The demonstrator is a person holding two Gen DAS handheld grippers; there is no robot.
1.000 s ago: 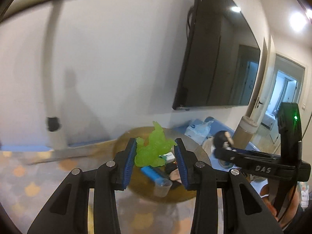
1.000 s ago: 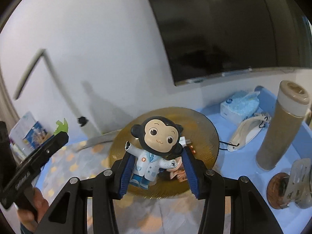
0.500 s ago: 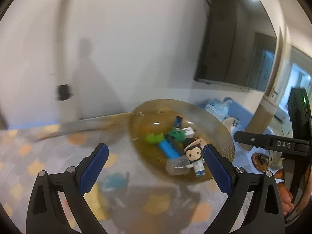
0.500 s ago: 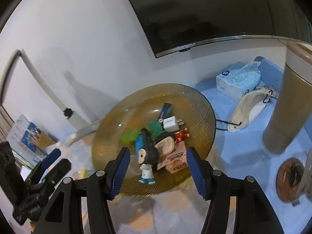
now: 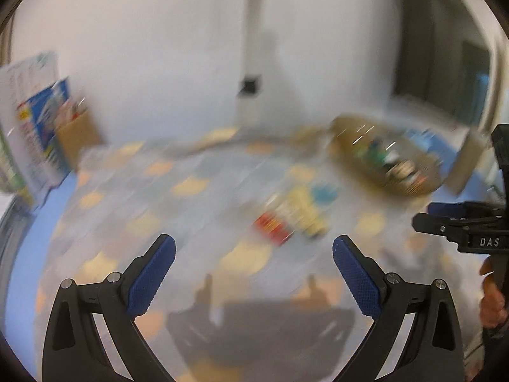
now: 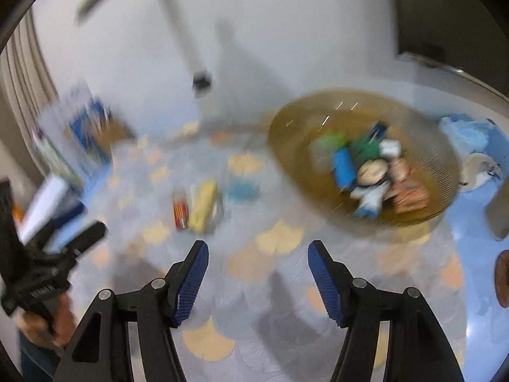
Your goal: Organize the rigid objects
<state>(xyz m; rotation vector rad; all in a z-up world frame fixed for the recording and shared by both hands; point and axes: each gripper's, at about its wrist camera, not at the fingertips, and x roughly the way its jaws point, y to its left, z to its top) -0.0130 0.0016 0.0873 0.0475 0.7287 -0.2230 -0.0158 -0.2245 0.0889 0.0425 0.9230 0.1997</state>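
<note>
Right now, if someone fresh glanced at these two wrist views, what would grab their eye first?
Probably the amber ribbed bowl at right, heaped with toys, the monkey figure and a blue cylinder on top. Next, a small cluster left on the patterned mat: a red piece, a yellow one and a blue one, blurred. Both the left gripper and right gripper hang open, empty, in the foreground.

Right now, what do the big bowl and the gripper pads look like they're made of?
Bowl: amber and see-through, with fine ribbing and glints, so probably glass or clear plastic; blur leaves it open. Right gripper pads: matte blue with ridged texture, likely rubber or soft plastic, on black plastic-looking fingers.
</note>
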